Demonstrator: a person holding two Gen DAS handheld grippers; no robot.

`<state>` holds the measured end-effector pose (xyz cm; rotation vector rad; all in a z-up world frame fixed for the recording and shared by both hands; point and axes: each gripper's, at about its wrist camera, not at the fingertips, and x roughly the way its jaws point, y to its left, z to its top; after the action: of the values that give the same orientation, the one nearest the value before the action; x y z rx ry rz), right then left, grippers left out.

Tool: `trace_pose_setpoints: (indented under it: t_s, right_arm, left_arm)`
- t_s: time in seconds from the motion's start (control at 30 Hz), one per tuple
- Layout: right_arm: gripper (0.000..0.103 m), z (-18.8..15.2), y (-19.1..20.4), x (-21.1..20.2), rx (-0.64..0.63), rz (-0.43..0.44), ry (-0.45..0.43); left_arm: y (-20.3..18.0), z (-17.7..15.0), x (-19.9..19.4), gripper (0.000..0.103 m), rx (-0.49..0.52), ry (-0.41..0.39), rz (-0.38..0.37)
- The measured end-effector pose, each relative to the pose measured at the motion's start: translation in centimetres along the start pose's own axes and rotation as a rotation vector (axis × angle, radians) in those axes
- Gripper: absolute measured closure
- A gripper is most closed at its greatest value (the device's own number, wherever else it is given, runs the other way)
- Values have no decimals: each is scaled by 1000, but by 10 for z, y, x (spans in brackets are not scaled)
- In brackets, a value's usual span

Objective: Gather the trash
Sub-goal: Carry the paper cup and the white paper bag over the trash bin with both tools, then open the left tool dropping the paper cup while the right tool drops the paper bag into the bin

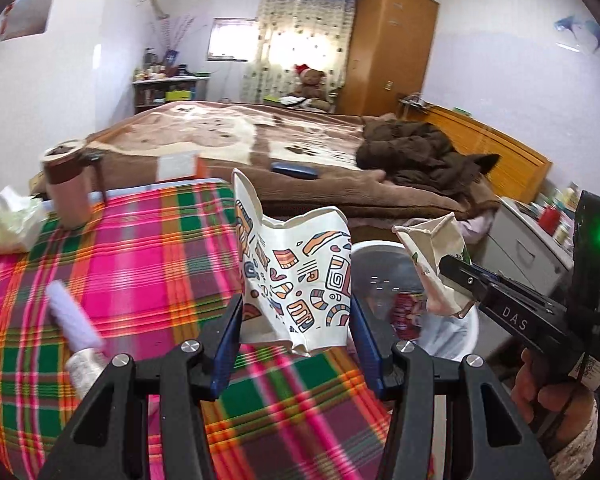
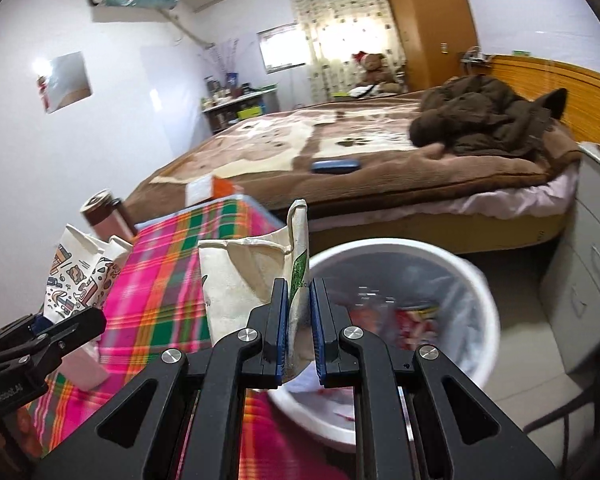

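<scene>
1. Lettering "DAS" reads on the right gripper point(image 1: 452, 276) body in the left wrist view; the label on the left gripper point(image 2: 66, 322) in the right wrist view is too blurred to read.
2. Left gripper point(image 1: 296, 320) fingers half closed, clamping a crushed white paper cup with colourful doodle print point(image 1: 300, 276) above the pink-green plaid tablecloth point(image 1: 140, 264).
3. Right gripper point(image 2: 300, 320) fingers nearly closed, pinching a crumpled off-white paper cup with green print point(image 2: 244, 280) beside the rim of a white round bin with clear liner point(image 2: 480, 280).
4. Bin contents: red wrappers, blurred.
5. On the tablecloth: brown lidded tumbler point(image 1: 68, 184), white tissue pack point(image 1: 12, 220), blurred white tube point(image 1: 74, 320).
</scene>
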<state>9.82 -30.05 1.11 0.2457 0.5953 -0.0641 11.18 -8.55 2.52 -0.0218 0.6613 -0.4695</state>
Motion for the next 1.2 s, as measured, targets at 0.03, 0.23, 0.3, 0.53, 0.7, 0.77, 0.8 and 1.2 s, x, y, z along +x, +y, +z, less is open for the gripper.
trace_pose_setpoints:
  t_s: [0.03, 0.23, 0.3, 0.53, 0.7, 0.77, 0.8, 1.2]
  right_arm:
    - [91, 0, -5, -1, 8, -14, -3]
    - [91, -2, -33, 0, 45, -111, -1]
    - [91, -5, -40, -2, 47, -135, 4]
    - [91, -10, -65, 2, 78, -178, 35]
    - [91, -10, -72, 8, 78, -204, 57]
    - [91, -10, -74, 10, 72, -212, 67]
    - [91, -11, -75, 12, 70, -220, 73]
    - [62, -16, -79, 17, 68, -236, 107]
  left_arm:
    - [-6, 1, 4, 49, 9, 4, -11]
    - [-38, 3, 28, 49, 54, 39, -76]
    - [-49, 4, 37, 49, 66, 49, -92]
    - [-83, -2, 60, 49, 128, 92, -117]
    - [-93, -1, 74, 49, 138, 120, -123]
    - [-94, 0, 78, 49, 137, 125, -121]
    - [-95, 1, 80, 49, 136, 129, -125]
    - [-85, -2, 82, 23, 106, 137, -109]
